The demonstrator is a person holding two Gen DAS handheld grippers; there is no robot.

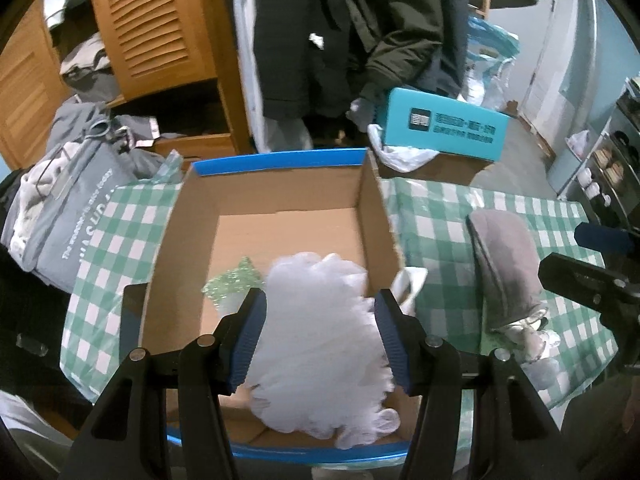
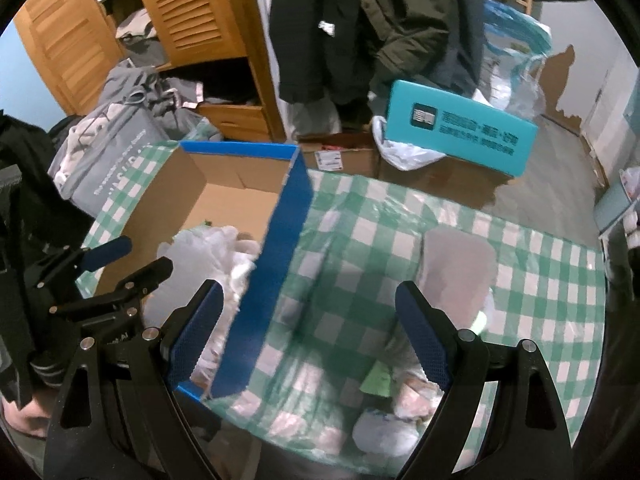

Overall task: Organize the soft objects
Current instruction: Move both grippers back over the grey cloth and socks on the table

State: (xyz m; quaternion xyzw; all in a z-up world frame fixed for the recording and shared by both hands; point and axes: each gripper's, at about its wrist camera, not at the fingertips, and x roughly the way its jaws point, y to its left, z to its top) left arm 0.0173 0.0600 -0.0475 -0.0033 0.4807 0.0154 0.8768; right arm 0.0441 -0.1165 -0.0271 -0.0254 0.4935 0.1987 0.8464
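Lived-in home bedroom or closet corner — louvered wooden wardrobe doors [image 1: 152,20], dark coats [image 1: 360,32] hanging, a stuffed grey laundry bag [image 1: 76,216], checked cloth [image 2: 400,248] over a table.

both views are dim and cool-toned, with soft indoor light and no visible lamp. strong fisheye bending curves the wooden cupboard [image 1: 152,24] and the pale wall [image 1: 560,40]; black vignette fills all corners. mild motion blur softens the white mesh puff [image 1: 320,340] and the checked cloth [image 2: 360,280], worse in the right wrist view. the grey slipper [image 2: 460,264] reads smeared there. shadows are faint and diffuse under the cardboard box [image 1: 180,240]. slight sheen shows on the teal box [image 2: 460,132]. noise is visible in the dark coats [image 1: 340,40].
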